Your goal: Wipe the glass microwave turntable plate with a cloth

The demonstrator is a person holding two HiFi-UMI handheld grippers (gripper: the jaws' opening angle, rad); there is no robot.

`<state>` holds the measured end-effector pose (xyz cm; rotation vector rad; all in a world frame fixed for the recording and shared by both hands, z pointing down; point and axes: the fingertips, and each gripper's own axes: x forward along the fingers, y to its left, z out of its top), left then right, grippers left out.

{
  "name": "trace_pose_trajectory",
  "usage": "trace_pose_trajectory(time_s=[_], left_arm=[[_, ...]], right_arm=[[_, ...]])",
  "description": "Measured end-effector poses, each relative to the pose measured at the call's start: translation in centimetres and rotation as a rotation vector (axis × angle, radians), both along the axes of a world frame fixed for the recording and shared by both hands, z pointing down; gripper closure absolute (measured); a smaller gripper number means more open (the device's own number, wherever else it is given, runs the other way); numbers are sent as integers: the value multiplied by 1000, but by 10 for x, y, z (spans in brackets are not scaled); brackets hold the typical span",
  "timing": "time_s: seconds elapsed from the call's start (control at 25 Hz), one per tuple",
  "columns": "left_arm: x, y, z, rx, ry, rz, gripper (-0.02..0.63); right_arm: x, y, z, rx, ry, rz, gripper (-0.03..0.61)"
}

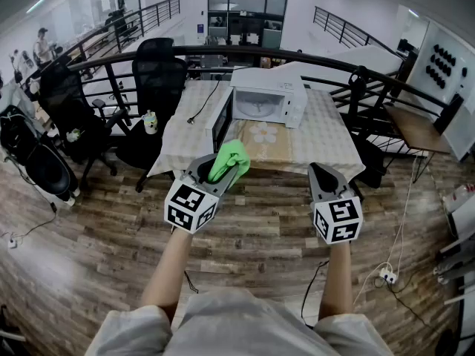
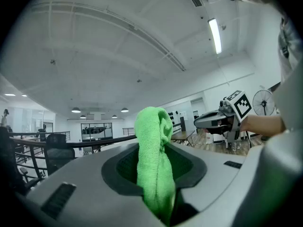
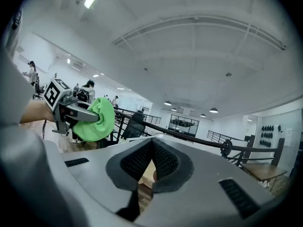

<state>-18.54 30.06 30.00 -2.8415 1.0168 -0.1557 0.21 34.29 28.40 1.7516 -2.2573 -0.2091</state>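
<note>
A white microwave [image 1: 276, 89] stands on the table ahead with its door [image 1: 222, 117] swung open to the left. The glass turntable plate [image 1: 256, 109] lies inside its cavity. My left gripper [image 1: 225, 170] is shut on a bright green cloth [image 1: 229, 159], held above the wooden floor in front of the table. In the left gripper view the cloth [image 2: 152, 145] stands bunched up between the jaws. My right gripper [image 1: 320, 171] hangs level with the left one, shut and holding nothing; its pads [image 3: 163, 161] meet. Both grippers are well short of the microwave.
The table [image 1: 323, 143] has a pale checked cover, and a power cord [image 1: 205, 104] runs across its left side. Black office chairs [image 1: 158, 71] stand to the left, one with a small bottle [image 1: 151, 122]. A black railing [image 1: 371, 76] curves behind. A power strip [image 1: 387, 274] lies on the floor.
</note>
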Motion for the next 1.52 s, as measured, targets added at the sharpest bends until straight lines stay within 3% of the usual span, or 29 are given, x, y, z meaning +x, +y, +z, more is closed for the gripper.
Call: trace_pose_trajectory(time_s=[0.52, 1.12, 1.52], left_arm=[[27, 2, 3, -10, -21, -31, 472], [94, 10, 15, -36, -42, -104, 472], [114, -55, 28, -33, -41, -82, 472]], right_arm=[[25, -1, 6, -11, 0, -41, 565], [106, -7, 13, -10, -33, -101, 563], [116, -66, 24, -16, -41, -124, 565]])
